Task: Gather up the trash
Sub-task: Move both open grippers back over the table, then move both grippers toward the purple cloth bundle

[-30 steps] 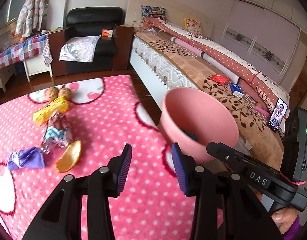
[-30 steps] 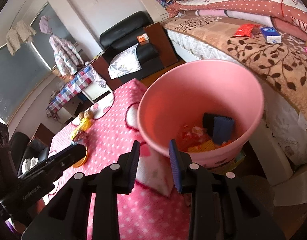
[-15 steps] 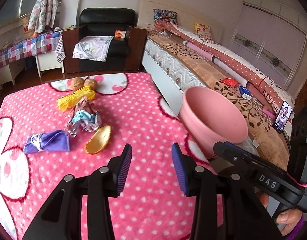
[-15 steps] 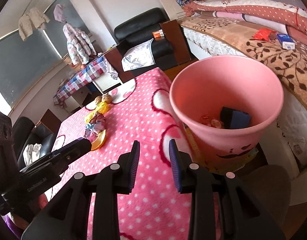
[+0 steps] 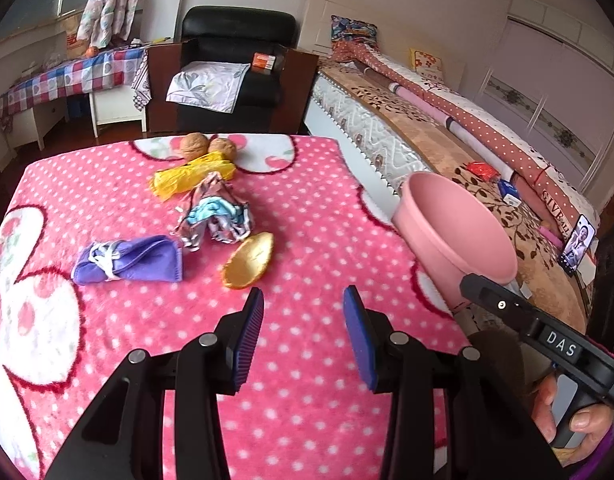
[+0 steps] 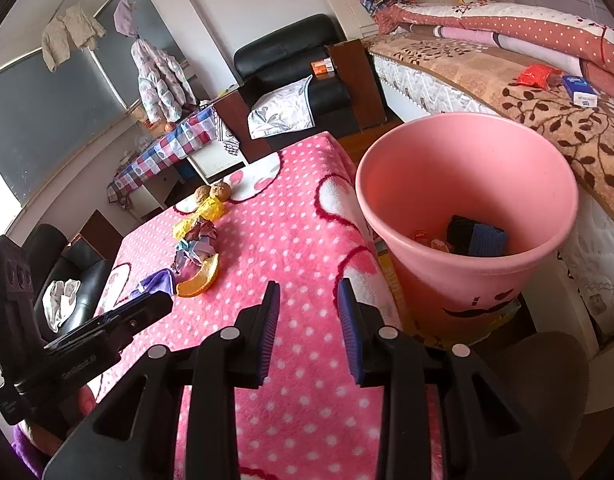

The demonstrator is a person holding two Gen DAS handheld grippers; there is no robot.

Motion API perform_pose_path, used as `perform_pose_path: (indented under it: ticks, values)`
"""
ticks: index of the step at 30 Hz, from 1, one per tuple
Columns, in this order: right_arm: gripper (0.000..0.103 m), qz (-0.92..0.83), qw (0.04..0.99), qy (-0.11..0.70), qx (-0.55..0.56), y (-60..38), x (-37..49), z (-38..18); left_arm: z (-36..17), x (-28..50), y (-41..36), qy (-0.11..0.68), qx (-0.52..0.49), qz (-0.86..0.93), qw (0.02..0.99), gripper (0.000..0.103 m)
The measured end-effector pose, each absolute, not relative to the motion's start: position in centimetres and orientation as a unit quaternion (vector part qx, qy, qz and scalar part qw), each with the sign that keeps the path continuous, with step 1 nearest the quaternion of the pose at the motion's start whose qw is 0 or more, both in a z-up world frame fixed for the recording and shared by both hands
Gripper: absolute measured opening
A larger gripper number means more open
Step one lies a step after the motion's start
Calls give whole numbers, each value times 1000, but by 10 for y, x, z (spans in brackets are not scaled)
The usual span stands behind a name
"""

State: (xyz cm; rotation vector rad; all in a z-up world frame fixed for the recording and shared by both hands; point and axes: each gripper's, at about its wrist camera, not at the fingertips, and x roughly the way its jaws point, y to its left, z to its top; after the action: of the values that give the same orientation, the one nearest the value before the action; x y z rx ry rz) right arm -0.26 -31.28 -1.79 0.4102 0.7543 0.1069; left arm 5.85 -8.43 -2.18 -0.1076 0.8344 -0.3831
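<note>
Trash lies on the pink dotted table cover (image 5: 315,360): a purple cloth bundle (image 5: 129,261), an orange peel (image 5: 249,259), a crumpled silvery wrapper (image 5: 215,216), a yellow wrapper (image 5: 193,174) and two walnuts (image 5: 207,146). My left gripper (image 5: 303,334) hovers open and empty just short of the peel. A pink bin (image 6: 467,216) stands off the table's right edge and holds a dark blue block and small scraps. My right gripper (image 6: 309,328) is open and empty over the cover, left of the bin. The peel (image 6: 201,276) shows in the right wrist view too.
A bed (image 5: 447,148) with patterned blankets runs along the right behind the bin; a phone (image 5: 578,245) and small packets lie on it. A black armchair (image 5: 235,64) and a checked-cloth side table (image 5: 63,80) stand beyond the table's far edge. A hand (image 5: 571,412) holds the right gripper's handle.
The left wrist view has swung left off the bin toward the trash pile, which now sits nearer the middle. The right gripper has drawn back from the bin's mouth. Both jaws kept their gaps.
</note>
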Motion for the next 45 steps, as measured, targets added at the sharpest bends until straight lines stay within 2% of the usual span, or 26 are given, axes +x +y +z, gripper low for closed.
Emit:
perform_pose_path:
  ticks: [36, 39, 45]
  values:
    - [30, 80, 896, 401, 173, -278, 25, -38, -46, 68, 27, 413, -59, -89, 904, 41]
    - [30, 84, 894, 407, 167, -273, 28, -40, -40, 77, 25, 405, -18, -107, 908, 51]
    - [30, 92, 892, 415, 154, -262, 35, -39, -41, 95, 16, 407, 71, -152, 898, 55]
